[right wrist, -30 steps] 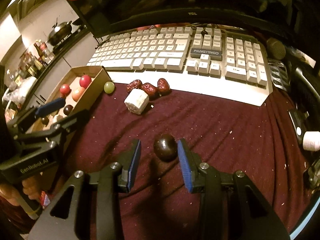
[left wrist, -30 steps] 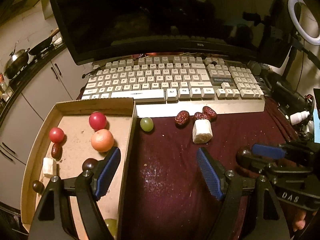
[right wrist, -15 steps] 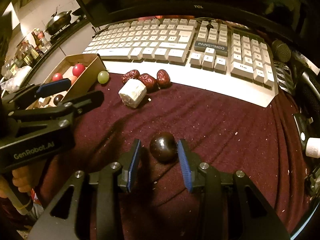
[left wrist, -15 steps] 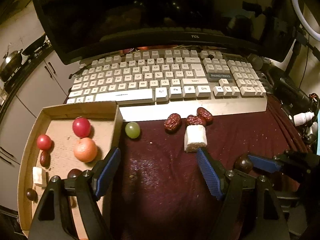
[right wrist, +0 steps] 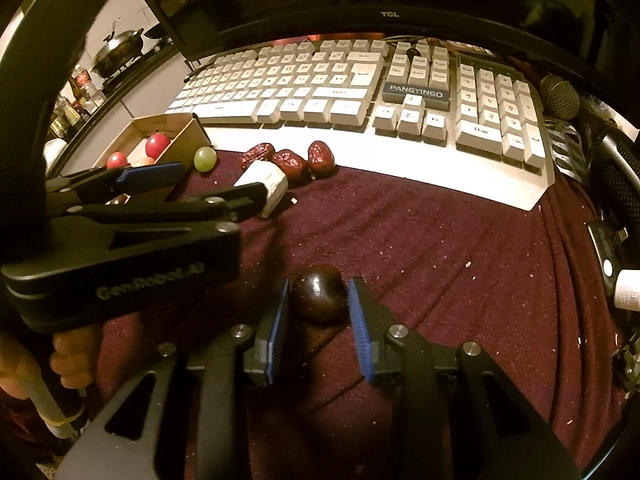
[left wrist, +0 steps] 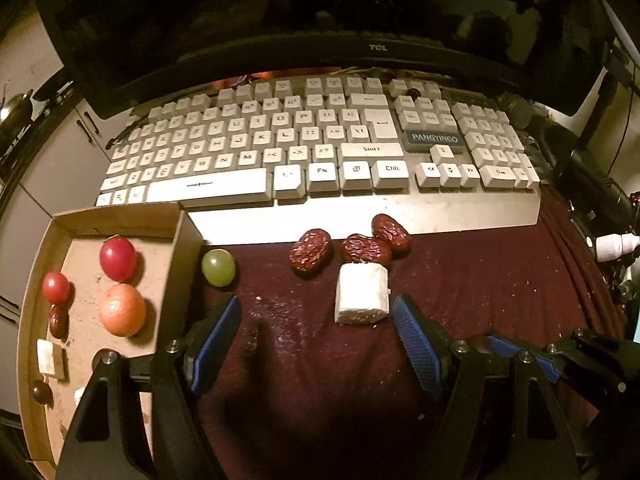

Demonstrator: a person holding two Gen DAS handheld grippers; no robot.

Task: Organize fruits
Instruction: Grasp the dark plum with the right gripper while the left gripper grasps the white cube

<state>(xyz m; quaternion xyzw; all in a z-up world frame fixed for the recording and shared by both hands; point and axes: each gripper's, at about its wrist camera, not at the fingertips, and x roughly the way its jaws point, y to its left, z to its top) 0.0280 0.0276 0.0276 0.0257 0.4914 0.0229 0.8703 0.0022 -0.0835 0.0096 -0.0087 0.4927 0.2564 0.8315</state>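
Note:
A cardboard box (left wrist: 176,264) at the left holds a red fruit (left wrist: 117,259), a smaller red one (left wrist: 56,287), an orange fruit (left wrist: 122,310) and small dark pieces. On the maroon cloth lie a green grape (left wrist: 218,267), three red dates (left wrist: 311,249) and a white chunk (left wrist: 362,293). My left gripper (left wrist: 316,332) is open, just short of the white chunk. My right gripper (right wrist: 318,312) is open, its blue pads on either side of a dark round fruit (right wrist: 319,298) on the cloth, with small gaps.
A white keyboard (left wrist: 320,148) lies behind the fruit, with a TCL monitor (left wrist: 320,20) behind it. A microphone (right wrist: 559,96) and cables sit at the right. The left gripper's body (right wrist: 120,240) fills the left of the right wrist view.
My left gripper has moved right and forward toward the white chunk. My right gripper's jaws have narrowed slightly around the dark fruit.

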